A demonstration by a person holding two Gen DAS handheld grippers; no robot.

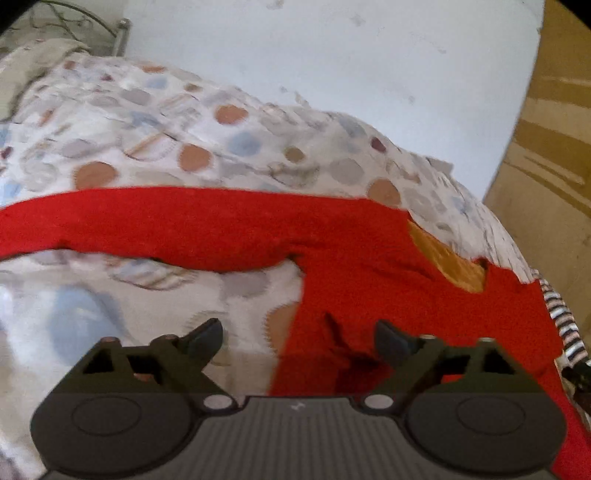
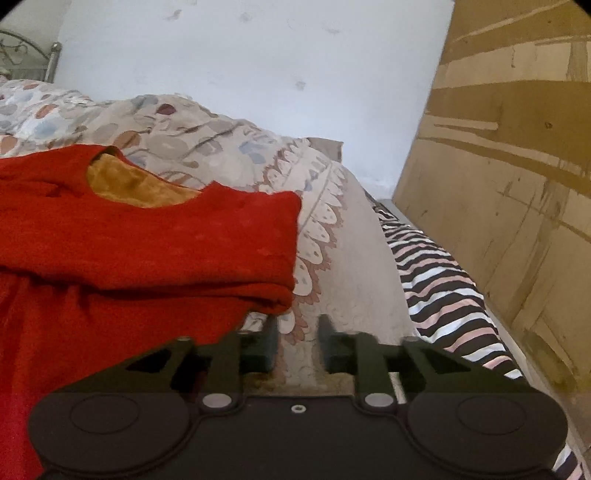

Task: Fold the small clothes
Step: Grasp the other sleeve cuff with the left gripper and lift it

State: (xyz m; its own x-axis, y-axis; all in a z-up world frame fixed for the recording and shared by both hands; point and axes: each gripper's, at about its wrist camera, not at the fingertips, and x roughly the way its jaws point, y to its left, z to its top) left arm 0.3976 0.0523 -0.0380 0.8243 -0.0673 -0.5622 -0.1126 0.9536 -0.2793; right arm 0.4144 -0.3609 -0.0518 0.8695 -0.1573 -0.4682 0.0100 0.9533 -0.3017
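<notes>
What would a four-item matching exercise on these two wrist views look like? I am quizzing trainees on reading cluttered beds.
Things
1. red garment
2. striped cloth
3. left claw
4. cardboard sheet

Descriptions
A. leaning upright beside the bed
B. jaws wide apart, hovering at the garment's edge
C. spread on the patterned bedspread, mustard lining showing at the neck
D. lying along the bed's edge beside the cardboard

Pairs: 1-C, 2-D, 3-B, 4-A

A home bedroom: patterned bedspread (image 1: 155,122), metal bedstead (image 1: 122,35), plain white wall (image 2: 240,55).
</notes>
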